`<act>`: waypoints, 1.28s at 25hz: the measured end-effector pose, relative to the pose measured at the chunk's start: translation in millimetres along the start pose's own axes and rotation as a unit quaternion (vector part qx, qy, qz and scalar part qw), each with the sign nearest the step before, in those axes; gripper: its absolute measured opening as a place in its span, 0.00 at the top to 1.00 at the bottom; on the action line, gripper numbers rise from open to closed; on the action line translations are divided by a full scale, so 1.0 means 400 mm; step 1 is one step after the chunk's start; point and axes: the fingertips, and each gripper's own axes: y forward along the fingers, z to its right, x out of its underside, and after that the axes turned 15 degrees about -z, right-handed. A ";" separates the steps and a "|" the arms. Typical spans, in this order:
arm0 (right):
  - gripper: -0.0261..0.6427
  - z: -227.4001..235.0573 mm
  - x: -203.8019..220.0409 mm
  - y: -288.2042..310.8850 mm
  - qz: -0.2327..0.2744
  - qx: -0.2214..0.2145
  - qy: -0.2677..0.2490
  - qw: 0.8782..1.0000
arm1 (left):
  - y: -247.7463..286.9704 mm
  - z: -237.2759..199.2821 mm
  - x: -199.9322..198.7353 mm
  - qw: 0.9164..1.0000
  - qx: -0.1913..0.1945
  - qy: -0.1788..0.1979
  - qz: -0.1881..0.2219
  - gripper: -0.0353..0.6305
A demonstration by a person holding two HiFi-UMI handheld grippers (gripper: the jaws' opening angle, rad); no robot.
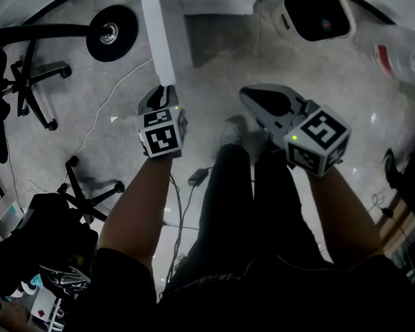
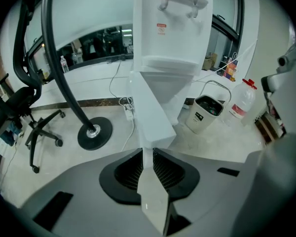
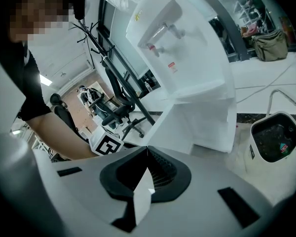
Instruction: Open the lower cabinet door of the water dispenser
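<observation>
The left gripper (image 2: 147, 154) is pinching the free edge of the door (image 2: 150, 113), with its jaws nearly together and the thin white panel clamped between the pads. The right gripper (image 3: 148, 151) is hovering with its jaws together on nothing. In the head view the door is standing swung out from the dispenser (image 2: 172, 28), running from the left gripper toward 12 o'clock. The panel is looking light, stiff and smooth, so it is probably swinging easily on its hinge, though risking a slip out of a shallow pinch. The outer edge, far from the hinge, is looking like the best hold. Showing are one door, one dispenser, two grippers, one bin (image 2: 206, 113) at the dispenser's 4 o'clock, one bottle (image 2: 241, 102) beside it, and two chairs (image 1: 31, 81).
</observation>
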 end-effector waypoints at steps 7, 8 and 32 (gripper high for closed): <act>0.94 -0.008 -0.009 0.023 -0.006 0.003 0.002 1.000 | -0.001 -0.052 0.007 1.000 -0.005 -0.005 -0.002 0.86; 0.94 -0.009 -0.011 0.028 -0.006 0.003 0.002 1.000 | 0.000 -0.059 0.007 1.000 -0.006 -0.004 -0.001 0.86; 0.94 -0.071 -0.017 0.116 -0.029 -0.006 -0.029 0.999 | -0.029 -0.172 0.060 0.996 0.039 -0.076 0.036 0.86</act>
